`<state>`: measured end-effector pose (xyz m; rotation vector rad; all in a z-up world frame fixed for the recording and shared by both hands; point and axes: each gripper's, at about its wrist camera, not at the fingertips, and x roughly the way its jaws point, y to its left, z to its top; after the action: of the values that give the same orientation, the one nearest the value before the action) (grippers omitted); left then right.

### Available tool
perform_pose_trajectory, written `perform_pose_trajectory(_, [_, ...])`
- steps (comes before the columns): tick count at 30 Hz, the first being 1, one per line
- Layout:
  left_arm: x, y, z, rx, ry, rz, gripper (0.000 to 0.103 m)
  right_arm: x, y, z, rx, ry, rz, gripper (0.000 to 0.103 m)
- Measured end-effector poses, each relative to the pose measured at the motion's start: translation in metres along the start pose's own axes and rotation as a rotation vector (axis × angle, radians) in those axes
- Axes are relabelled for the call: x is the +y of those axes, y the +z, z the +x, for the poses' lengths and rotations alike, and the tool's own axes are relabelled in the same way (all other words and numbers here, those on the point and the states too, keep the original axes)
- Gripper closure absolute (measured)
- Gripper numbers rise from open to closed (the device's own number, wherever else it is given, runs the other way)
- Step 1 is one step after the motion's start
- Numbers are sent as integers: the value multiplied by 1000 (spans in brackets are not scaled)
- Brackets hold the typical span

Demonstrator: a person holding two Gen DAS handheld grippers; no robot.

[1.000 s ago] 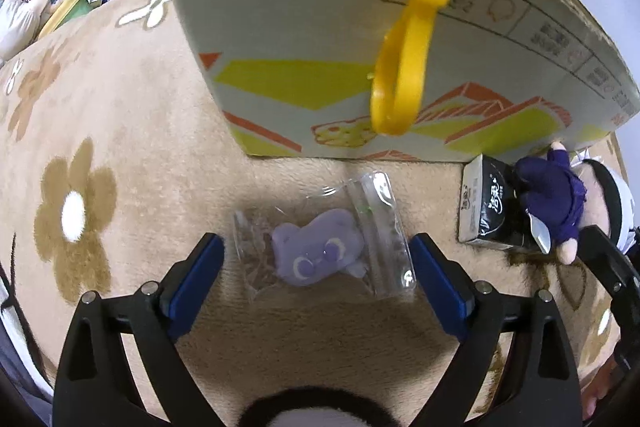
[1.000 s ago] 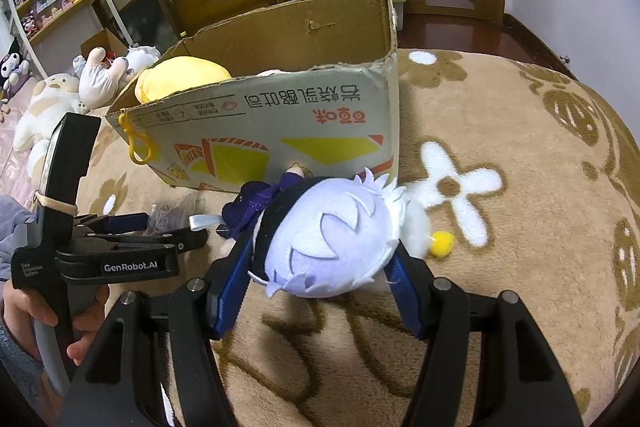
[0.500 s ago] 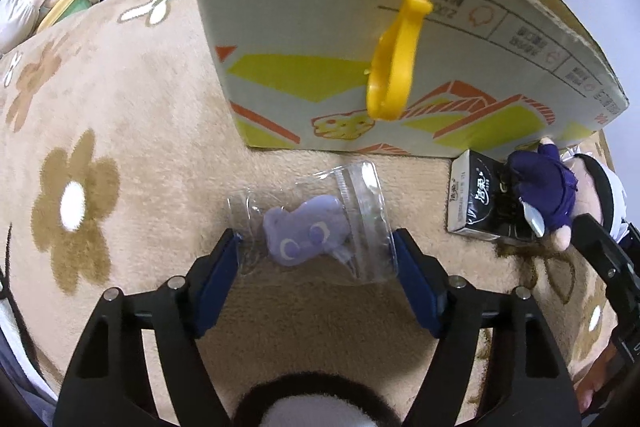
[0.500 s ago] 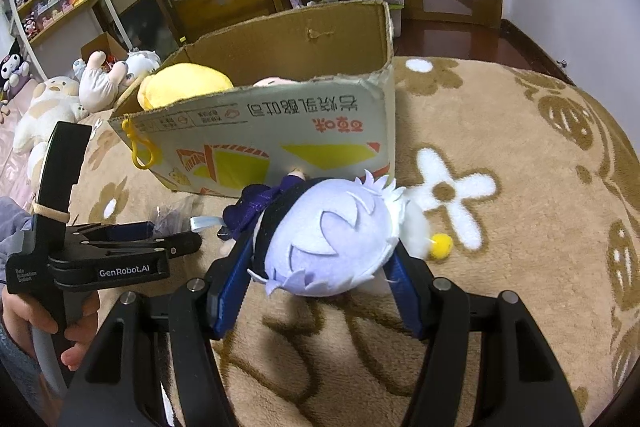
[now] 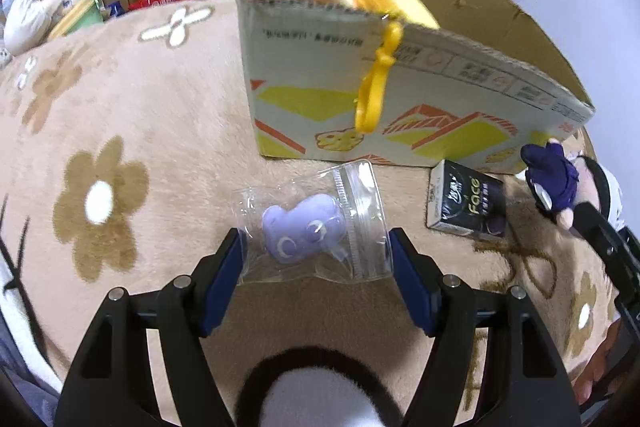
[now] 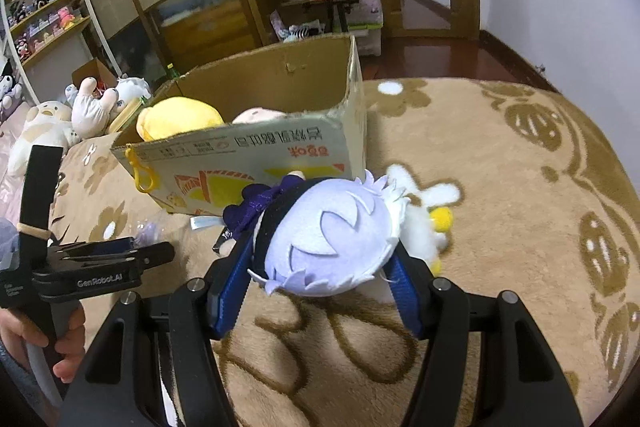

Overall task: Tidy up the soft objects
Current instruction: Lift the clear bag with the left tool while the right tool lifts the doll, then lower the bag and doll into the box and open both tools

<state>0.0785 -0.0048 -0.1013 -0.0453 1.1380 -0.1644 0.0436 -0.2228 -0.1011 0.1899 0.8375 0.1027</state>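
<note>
A clear zip bag (image 5: 360, 223) with a small lavender plush (image 5: 304, 231) inside hangs just above the carpet between the blue pads of my left gripper (image 5: 314, 247). Its jaws are closing, and the pads press on the bag's two side edges. My right gripper (image 6: 320, 255) is shut on the head of a doll with lavender hair (image 6: 332, 235) and dark purple clothes, held above the carpet. Right behind both stands the open cardboard box (image 6: 280, 147), with a yellow plush (image 6: 176, 115) inside and a yellow clip (image 5: 374, 95) hanging over its front wall.
A black tissue pack (image 5: 466, 203) lies on the flowered tan carpet (image 5: 120, 107) at the box's foot. A white and yellow plush (image 6: 424, 223) lies beneath the doll. More plush toys (image 6: 92, 107) sit at the far left, with shelves and a doorway behind the box.
The left jaws closed in from wide apart onto the bag's edges and lifted it off the carpet toward the box. The right gripper rose a little with the doll.
</note>
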Motion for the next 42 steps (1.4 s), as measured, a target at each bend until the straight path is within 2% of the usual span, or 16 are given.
perform_pose_trajectory(4, [-7, -9, -21, -57, 28, 29, 32, 4, 1, -13, -26, -3, -6, 36])
perform_pose_trajectory(12, [-31, -20, -89, -253, 55, 99, 32, 9, 7, -51, -131, -14, -15, 36])
perform_pose_trajectory(16, [-41, -13, -111, -338, 31, 121, 32, 9, 14, -67, -178, -1, -6, 36])
perform_pose_trajectory(20, [-49, 2, -120, -438, 54, 175, 32, 10, 27, -76, -225, 1, -4, 36])
perform_pose_trajectory(25, [-58, 25, -129, -508, 33, 204, 32, 10, 45, -77, -297, -10, -8, 36])
perform_pose_trajectory(29, [-65, 45, -135, -535, 1, 232, 31, 13, 62, -73, -322, -14, -23, 36])
perform_pose_trajectory(33, [-74, 62, -131, -557, 13, 289, 31, 14, 82, -70, -352, -8, -28, 36])
perform_pose_trajectory(37, [-73, 71, -119, -542, 10, 286, 31, 17, 92, -62, -362, -3, -42, 36])
perform_pose_trajectory(42, [-69, 78, -103, -510, 5, 270, 31, 18, 89, -50, -346, 22, -45, 36])
